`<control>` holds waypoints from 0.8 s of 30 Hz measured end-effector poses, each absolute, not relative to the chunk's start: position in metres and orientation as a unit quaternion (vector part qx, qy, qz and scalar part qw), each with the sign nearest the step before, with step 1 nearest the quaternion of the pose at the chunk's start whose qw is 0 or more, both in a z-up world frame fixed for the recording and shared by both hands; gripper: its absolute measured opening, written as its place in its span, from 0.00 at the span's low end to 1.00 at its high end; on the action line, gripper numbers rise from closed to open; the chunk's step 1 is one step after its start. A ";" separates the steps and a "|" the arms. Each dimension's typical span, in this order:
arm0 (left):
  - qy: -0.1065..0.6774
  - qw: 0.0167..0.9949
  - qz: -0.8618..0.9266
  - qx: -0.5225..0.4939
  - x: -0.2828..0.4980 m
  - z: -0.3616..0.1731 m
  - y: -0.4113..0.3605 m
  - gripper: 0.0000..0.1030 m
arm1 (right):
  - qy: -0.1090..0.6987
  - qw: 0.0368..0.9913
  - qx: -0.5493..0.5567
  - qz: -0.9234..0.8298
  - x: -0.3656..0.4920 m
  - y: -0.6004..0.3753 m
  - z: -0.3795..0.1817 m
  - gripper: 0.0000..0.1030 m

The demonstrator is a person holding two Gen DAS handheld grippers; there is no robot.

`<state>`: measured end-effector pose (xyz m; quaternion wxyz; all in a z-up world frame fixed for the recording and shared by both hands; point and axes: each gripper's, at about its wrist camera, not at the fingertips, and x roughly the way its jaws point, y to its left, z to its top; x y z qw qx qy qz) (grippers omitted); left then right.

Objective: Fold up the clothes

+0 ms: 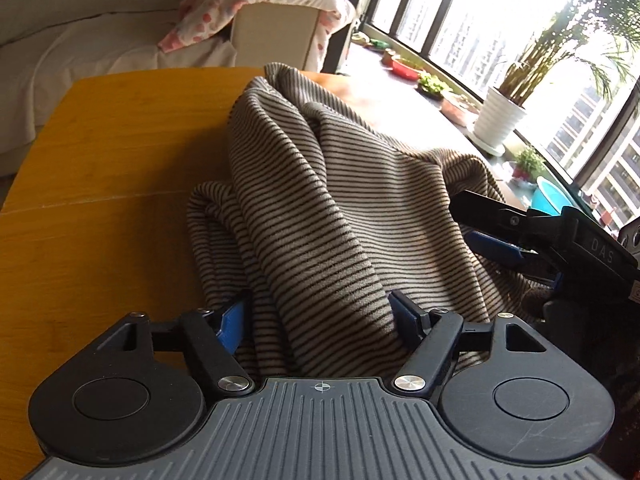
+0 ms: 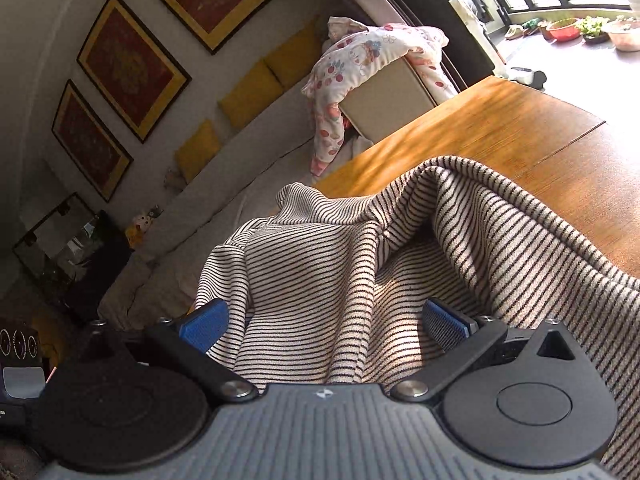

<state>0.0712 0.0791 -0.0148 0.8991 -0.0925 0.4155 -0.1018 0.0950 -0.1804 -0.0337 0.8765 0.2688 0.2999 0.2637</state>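
Observation:
A beige garment with thin dark stripes [image 1: 320, 184] lies crumpled on the wooden table [image 1: 120, 160]. A thick fold of it runs up between the spread blue-padded fingers of my left gripper [image 1: 318, 316], which is open. In the right wrist view the same striped garment [image 2: 320, 280] bunches between the wide-apart fingers of my right gripper [image 2: 324, 320], also open, and one edge arches up over the right finger. My right gripper [image 1: 464, 220] shows at the right of the left wrist view, pushed into the cloth's right side.
A sofa with a flowery cloth [image 1: 256, 4] over its arm stands beyond the table's far edge. A windowsill with a white plant pot [image 1: 500, 120] and bowls runs along the right. Framed pictures [image 2: 128, 64] hang on the wall. Bare tabletop [image 2: 520, 128] stretches past the garment.

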 end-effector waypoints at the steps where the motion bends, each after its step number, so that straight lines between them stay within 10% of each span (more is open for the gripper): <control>1: 0.412 0.900 -0.103 -0.094 0.068 -0.013 0.081 0.58 | 0.300 0.876 0.269 0.264 0.096 -0.180 -0.034 1.00; 4: 0.400 0.906 -0.103 -0.088 0.060 -0.007 0.084 0.26 | 0.299 0.877 0.269 0.263 0.096 -0.181 -0.034 1.00; 6: 0.388 0.916 -0.086 -0.061 0.066 0.000 0.091 0.23 | 0.301 0.877 0.267 0.263 0.096 -0.180 -0.034 1.00; 17: 0.305 0.947 0.048 0.087 0.158 0.035 0.168 0.14 | 0.336 0.867 0.227 0.290 0.104 -0.176 -0.027 1.00; 24: 0.310 0.951 -0.009 -0.009 0.127 0.041 0.187 0.31 | 0.313 0.902 0.126 0.268 0.096 -0.163 0.002 0.97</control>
